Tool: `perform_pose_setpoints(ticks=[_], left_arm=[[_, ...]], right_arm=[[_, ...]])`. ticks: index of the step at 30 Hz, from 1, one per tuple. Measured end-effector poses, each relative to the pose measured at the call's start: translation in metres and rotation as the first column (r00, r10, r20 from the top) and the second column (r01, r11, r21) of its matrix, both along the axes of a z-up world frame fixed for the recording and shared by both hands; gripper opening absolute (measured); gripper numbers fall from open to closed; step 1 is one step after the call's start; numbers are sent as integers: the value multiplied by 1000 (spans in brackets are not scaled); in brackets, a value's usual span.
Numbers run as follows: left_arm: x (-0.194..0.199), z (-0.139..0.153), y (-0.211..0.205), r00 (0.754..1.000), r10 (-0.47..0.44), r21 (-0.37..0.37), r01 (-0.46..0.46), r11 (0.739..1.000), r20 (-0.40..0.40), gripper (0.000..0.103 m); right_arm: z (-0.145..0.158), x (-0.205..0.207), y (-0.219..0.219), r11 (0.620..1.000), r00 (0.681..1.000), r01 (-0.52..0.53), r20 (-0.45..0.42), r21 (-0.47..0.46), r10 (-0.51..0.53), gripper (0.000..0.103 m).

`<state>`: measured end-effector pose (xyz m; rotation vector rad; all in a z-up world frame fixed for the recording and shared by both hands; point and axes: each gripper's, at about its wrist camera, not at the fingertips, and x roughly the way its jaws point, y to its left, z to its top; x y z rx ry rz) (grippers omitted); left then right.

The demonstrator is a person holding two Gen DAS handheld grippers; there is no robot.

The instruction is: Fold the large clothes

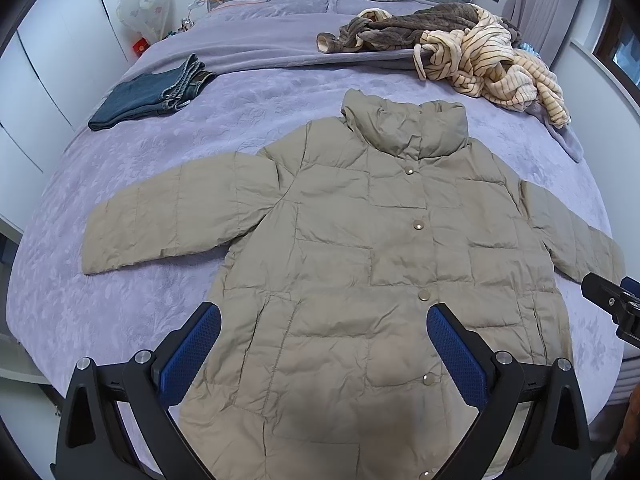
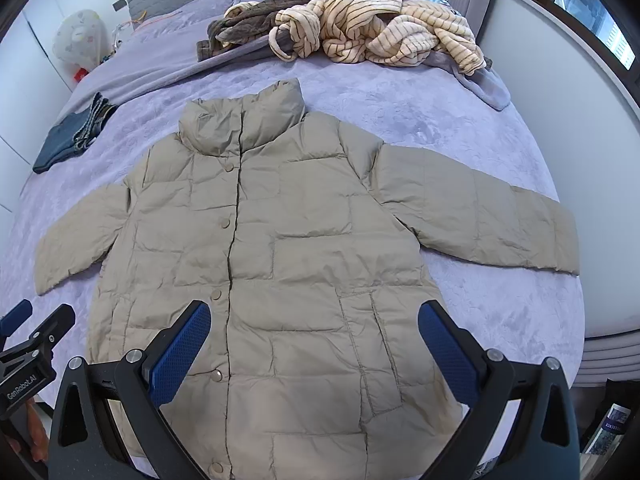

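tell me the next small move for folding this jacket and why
Probably bring the left gripper out to the sleeve cuff on its side and pinch it, to fold that sleeve across the chest. The khaki jacket lies flat and snapped shut on the bed, both sleeves spread wide, and both grippers are open and hold nothing.

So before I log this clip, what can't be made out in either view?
- Bottom hem of the jacket: in both views cut off by the lower edge and hidden by the open left gripper and the open right gripper.
- Folded jeans: the label is too small to read.
- Clothes pile: how many garments is unclear; they are tangled together.
- Items beside the bed: right wrist view, cut off at the corner.
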<state>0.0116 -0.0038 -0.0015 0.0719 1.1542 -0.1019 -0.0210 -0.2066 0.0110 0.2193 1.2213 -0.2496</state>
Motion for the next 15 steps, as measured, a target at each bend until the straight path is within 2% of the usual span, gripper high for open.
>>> perform_pose_setpoints(ticks=[15], left_arm=[[1, -2, -1, 1000, 3, 2, -3, 1000, -4, 103]], right_arm=[[-2, 0, 0, 1000, 1000, 0, 0, 1, 0, 103]])
